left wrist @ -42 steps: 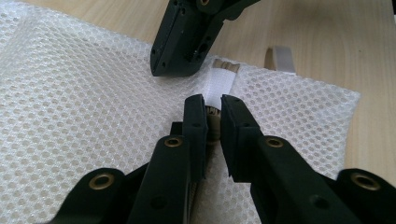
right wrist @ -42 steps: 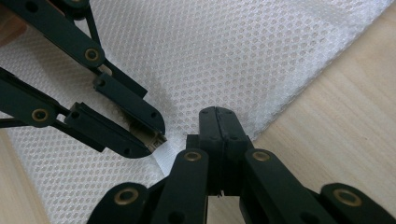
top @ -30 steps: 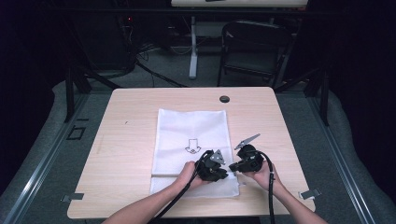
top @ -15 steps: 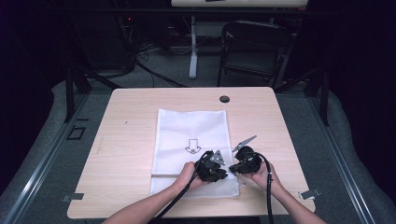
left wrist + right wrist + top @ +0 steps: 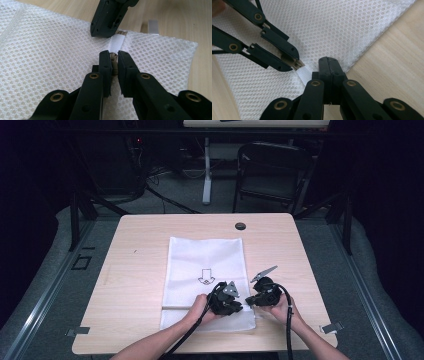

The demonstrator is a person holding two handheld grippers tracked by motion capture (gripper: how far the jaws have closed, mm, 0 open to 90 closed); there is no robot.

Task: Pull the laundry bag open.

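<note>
A white mesh bag (image 5: 205,255) with a printed arrow lies flat on the wooden table (image 5: 140,250). At its near right corner both grippers meet. My left gripper (image 5: 241,307) (image 5: 114,63) is shut on the small metal zipper pull (image 5: 114,65) (image 5: 297,64). A white fabric tab (image 5: 117,42) (image 5: 302,73) runs from the pull toward the other gripper. My right gripper (image 5: 251,301) (image 5: 329,65) is shut, its jaws pinching the bag's mesh (image 5: 332,30) at the edge by that tab. The left gripper (image 5: 293,60) appears at the left of the right gripper view, and the right gripper (image 5: 107,30) at the top of the left gripper view.
A round cable hole (image 5: 240,226) sits at the table's far edge. Metal clamps (image 5: 331,327) mark the near corners. A dark chair (image 5: 272,170) and desk legs stand on the floor beyond. Bare wood lies left and right of the bag.
</note>
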